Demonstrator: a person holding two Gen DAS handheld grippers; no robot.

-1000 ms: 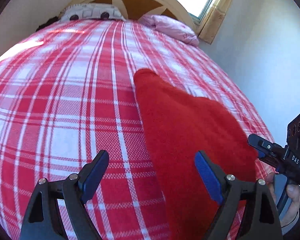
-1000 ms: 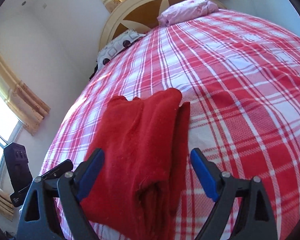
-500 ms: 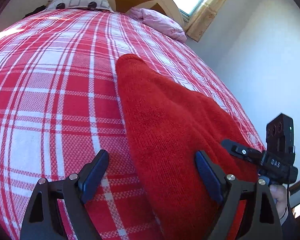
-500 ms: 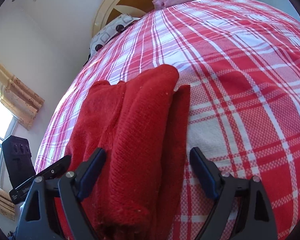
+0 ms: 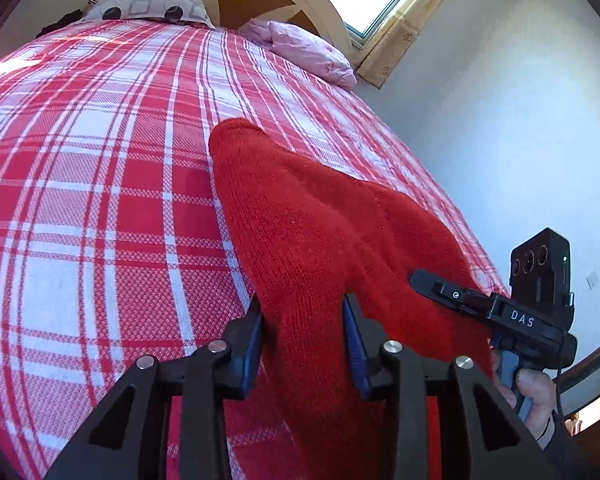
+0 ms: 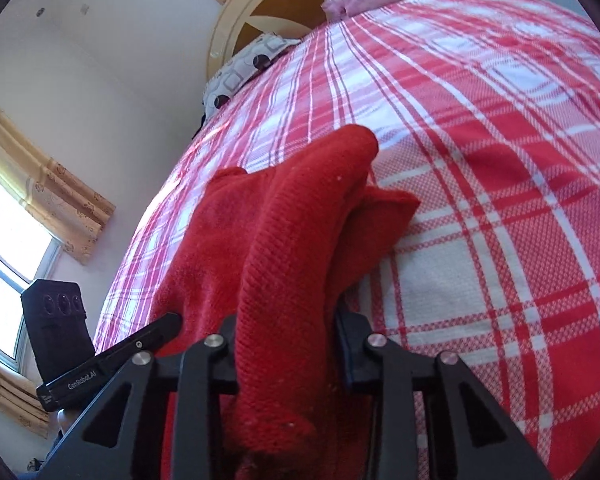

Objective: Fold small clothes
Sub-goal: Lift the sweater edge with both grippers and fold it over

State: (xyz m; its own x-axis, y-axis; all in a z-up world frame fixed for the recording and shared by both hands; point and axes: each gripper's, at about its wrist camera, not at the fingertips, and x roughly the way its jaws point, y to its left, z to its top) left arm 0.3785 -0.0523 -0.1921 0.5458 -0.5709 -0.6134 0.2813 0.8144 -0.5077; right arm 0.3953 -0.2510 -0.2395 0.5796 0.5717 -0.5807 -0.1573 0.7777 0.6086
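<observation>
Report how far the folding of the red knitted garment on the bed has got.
Done: the red knitted garment already lies in a narrow, layered strip on the red-and-white checked bedspread. In hand: the left gripper and right gripper are closing on its near end, cloth between the jaws. Left: probably a fold across its length.

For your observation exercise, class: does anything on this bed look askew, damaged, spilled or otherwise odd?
Nothing is spilled or damaged. The red knitted garment lies bunched in uneven folds on the plaid bedspread, one flap sticking out sideways. The left gripper and right gripper are closing on its near end.
</observation>
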